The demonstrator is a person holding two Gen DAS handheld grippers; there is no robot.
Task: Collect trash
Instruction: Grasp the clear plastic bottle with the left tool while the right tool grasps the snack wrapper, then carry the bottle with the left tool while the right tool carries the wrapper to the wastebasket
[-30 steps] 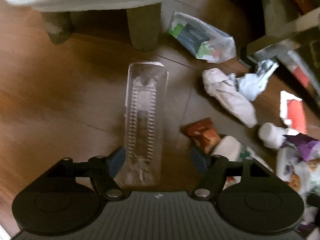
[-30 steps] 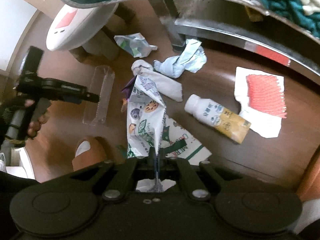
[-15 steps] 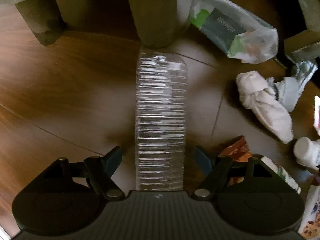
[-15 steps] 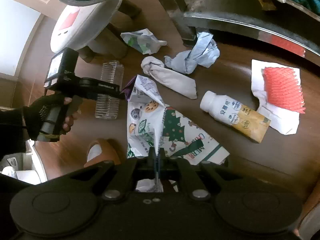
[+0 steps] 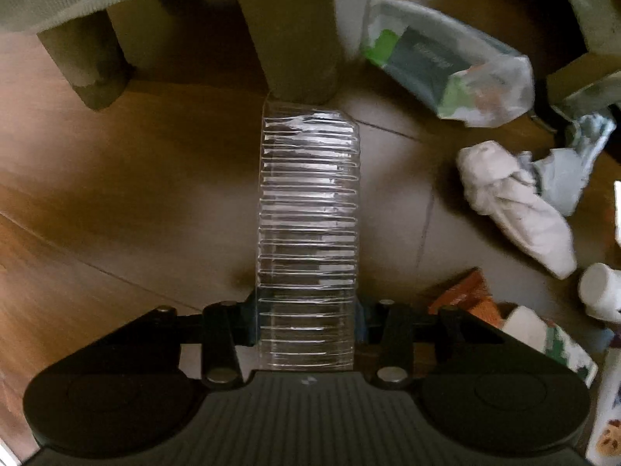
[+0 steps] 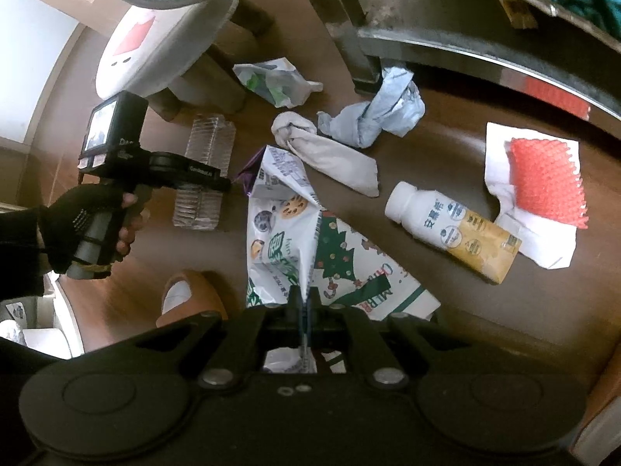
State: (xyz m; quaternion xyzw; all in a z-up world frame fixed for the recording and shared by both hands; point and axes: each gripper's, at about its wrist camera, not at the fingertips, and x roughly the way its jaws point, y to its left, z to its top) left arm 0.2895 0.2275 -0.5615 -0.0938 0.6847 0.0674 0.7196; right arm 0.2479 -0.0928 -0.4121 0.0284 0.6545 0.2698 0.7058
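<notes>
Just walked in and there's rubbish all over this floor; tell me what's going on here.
A person is collecting trash with a handheld gripper in each hand. The left gripper has its fingers closed against both sides of a clear ribbed plastic tray lying on the wooden floor by a stool leg. The right gripper pinches a printed snack bag. A white cloth, crumpled blue paper and a small white bottle lie uncollected on the floor.

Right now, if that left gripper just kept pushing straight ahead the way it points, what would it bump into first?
The left gripper already clamps the clear plastic tray, which runs straight ahead of it. Pushed on, the tray's far end would probably meet the stool leg first; they look nearly touching, though depth is unclear.
</notes>
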